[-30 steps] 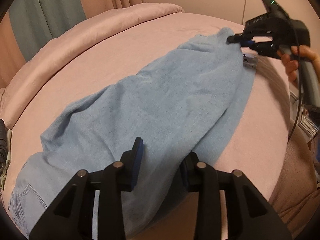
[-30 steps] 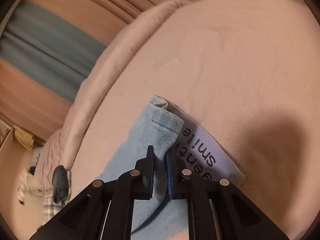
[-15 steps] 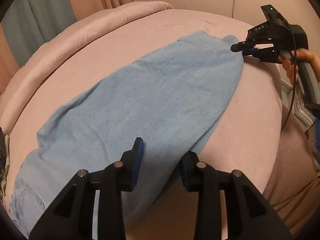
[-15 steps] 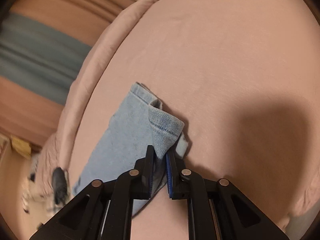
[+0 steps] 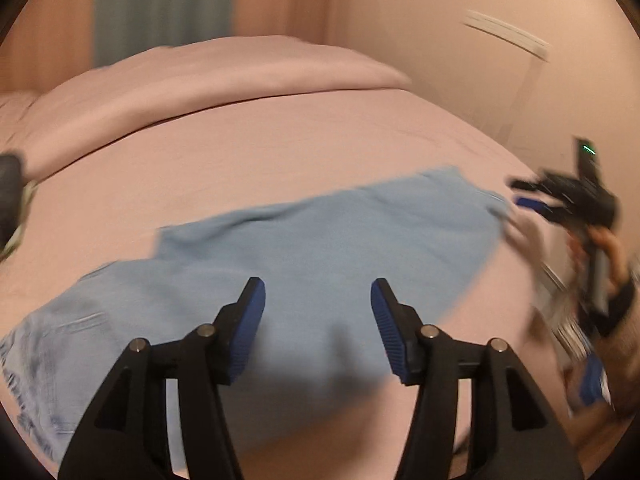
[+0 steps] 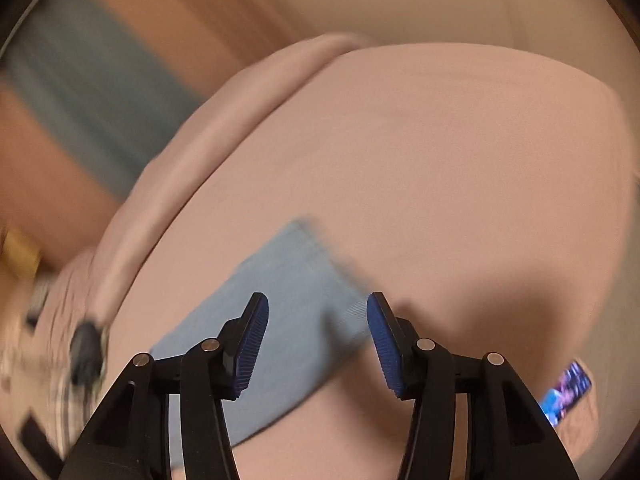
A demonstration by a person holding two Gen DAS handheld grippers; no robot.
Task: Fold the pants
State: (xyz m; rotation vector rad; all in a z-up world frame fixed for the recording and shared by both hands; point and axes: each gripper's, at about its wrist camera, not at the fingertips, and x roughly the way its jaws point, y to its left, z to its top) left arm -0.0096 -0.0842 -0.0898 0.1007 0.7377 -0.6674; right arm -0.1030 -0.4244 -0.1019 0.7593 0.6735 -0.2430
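Both sets of jaws have just been opening and nothing's between the pads now. The left gripper [image 5: 318, 322] stands spread over the middle of the light blue denim pants [image 5: 320, 256], with cloth lying flat below and ahead of it rather than pinched. The right gripper [image 6: 318, 334] is likewise spread, and the hem end of the pants [image 6: 288, 308] sits right under and between its blue pads, loose on the bed, not clamped.

From the left jaws outward, the pants run long-ways left to right across the pink bedsheet [image 5: 280, 152]: pocket end off to the lower left, hem end stretching away to the right, where the right gripper [image 5: 528, 196] hangs just past the tip. So each hand is nearest its own end. I'd guess the next fold goes along that long axis, needing a fresh pinch at one end.
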